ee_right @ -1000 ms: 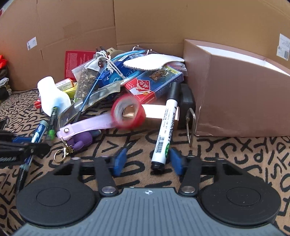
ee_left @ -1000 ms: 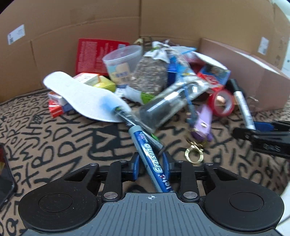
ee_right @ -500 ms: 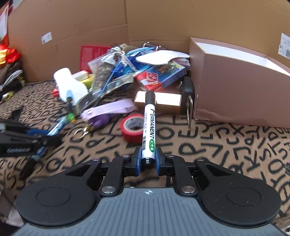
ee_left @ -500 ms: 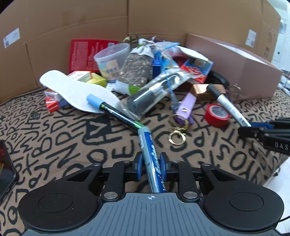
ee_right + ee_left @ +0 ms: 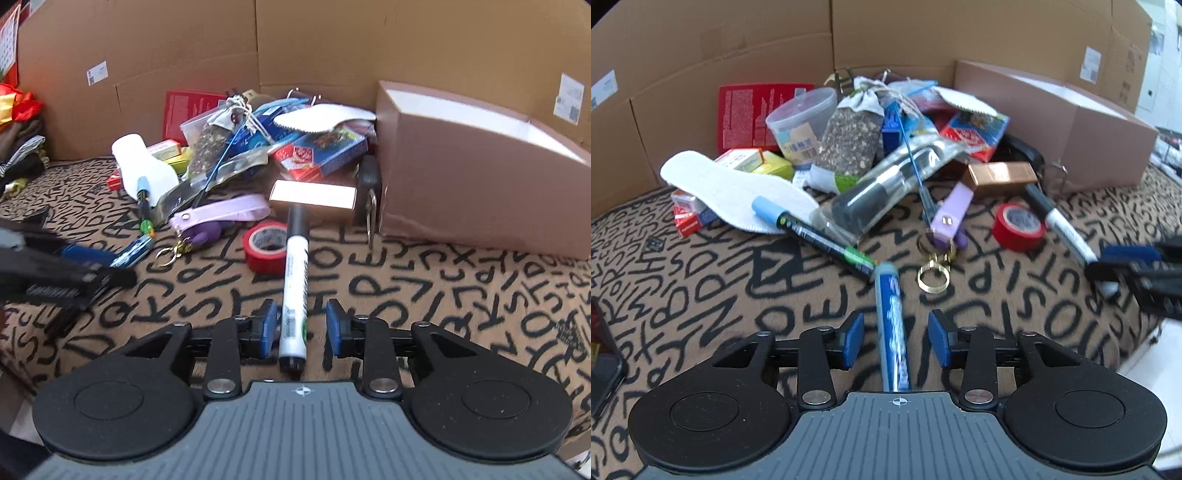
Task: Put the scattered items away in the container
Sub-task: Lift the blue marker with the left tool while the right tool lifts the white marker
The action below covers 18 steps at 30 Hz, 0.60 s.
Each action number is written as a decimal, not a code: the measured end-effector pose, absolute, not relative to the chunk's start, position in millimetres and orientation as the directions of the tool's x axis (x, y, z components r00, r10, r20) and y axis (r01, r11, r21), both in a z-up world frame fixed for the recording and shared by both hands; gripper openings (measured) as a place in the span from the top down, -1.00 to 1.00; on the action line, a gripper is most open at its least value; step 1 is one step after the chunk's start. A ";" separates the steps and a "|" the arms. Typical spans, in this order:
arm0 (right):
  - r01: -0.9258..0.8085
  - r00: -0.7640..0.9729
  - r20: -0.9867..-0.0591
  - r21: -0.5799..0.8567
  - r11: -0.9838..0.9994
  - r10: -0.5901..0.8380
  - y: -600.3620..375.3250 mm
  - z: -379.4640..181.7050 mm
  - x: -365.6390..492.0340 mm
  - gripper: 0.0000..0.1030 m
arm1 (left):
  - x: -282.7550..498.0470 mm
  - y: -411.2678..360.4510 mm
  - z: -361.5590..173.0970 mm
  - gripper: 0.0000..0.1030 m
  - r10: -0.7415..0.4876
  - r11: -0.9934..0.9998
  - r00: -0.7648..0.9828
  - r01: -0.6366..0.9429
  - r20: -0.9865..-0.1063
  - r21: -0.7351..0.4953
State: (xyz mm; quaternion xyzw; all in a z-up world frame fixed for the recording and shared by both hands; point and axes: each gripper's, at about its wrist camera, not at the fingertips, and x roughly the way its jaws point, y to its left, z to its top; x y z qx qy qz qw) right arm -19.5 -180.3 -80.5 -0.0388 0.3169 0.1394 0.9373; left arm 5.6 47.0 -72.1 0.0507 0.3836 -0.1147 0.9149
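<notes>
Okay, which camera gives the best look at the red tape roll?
The right wrist view: the red tape roll sits near centre, its hollow core visible, beside the white marker. The left wrist view shows it off to the right.

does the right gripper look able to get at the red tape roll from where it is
Probably yes, but not straight away. The right gripper has the white marker lying between its opening jaws, and the marker's capped end lies against the red tape roll. Nothing covers the roll otherwise.

Left gripper [image 5: 896, 340], right gripper [image 5: 301, 326]: black linkage arms, blue-padded jaws, silver screws, ribbed grey housing
</notes>
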 end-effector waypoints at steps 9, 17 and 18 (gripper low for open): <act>-0.269 0.760 -0.614 0.004 0.963 0.215 -178.3 -93.6 -4.5 0.34 | 7.9 48.7 -73.0 0.44 -0.197 0.964 0.669 0.265 -0.717 -0.017; -0.226 0.760 -0.625 0.005 0.974 0.179 -187.1 -91.0 -6.5 0.53 | 25.8 48.3 -72.7 0.80 -0.229 0.966 0.658 0.245 -0.718 -0.083; -0.226 0.760 -0.625 0.003 0.974 0.178 -186.3 -91.2 -6.6 0.53 | 27.6 49.1 -72.5 0.79 -0.230 0.967 0.655 0.240 -0.720 -0.090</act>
